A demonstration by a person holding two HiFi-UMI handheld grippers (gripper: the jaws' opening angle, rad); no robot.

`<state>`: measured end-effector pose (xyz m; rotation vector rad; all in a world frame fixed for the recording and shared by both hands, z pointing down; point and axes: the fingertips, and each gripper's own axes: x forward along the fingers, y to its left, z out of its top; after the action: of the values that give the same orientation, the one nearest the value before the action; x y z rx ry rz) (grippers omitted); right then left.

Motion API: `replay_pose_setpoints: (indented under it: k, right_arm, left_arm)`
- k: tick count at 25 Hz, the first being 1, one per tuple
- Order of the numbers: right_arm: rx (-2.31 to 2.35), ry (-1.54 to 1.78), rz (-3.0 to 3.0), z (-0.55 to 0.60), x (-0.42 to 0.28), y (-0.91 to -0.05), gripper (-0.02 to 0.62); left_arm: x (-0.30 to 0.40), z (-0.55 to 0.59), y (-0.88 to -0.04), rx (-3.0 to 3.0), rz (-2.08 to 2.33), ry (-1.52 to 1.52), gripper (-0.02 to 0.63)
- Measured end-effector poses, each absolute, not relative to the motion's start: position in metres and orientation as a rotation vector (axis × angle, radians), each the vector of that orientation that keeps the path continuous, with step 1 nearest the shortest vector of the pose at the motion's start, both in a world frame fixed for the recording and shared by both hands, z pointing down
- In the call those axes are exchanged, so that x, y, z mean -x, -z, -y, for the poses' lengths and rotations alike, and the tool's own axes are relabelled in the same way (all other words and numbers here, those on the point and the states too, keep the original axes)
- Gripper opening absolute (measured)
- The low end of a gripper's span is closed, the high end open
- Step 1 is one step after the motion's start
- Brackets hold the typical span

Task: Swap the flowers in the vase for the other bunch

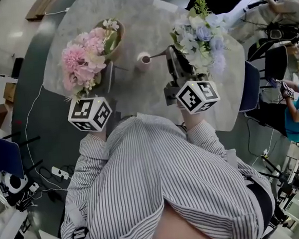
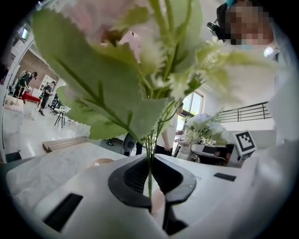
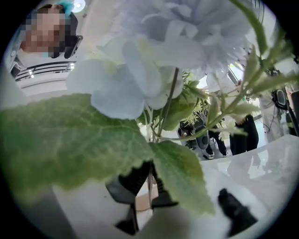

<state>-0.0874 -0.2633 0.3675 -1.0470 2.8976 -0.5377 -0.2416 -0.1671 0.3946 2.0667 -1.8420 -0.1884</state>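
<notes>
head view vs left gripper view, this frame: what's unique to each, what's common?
Head view only: the vase mid-table with no flowers in it, the wooden bowl beyond the pink bunch, and the person's striped shirt.

Left gripper view only: the left gripper, jaws shut on a thin green stem of the pink bunch, seen from under its leaves.

Both: the pink bunch, the blue-white bunch, the right gripper's marker cube, the marble table.
</notes>
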Motion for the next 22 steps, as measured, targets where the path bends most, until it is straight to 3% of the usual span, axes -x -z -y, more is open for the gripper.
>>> replay_pose_setpoints:
  k: [22]
  right_arm:
    - [1.023,0.575,-3.013,0.275,0.080,-0.394,0.028]
  left_arm:
    - [0.209,0.169,-0.405,-2.007,1.829,0.164,0.026]
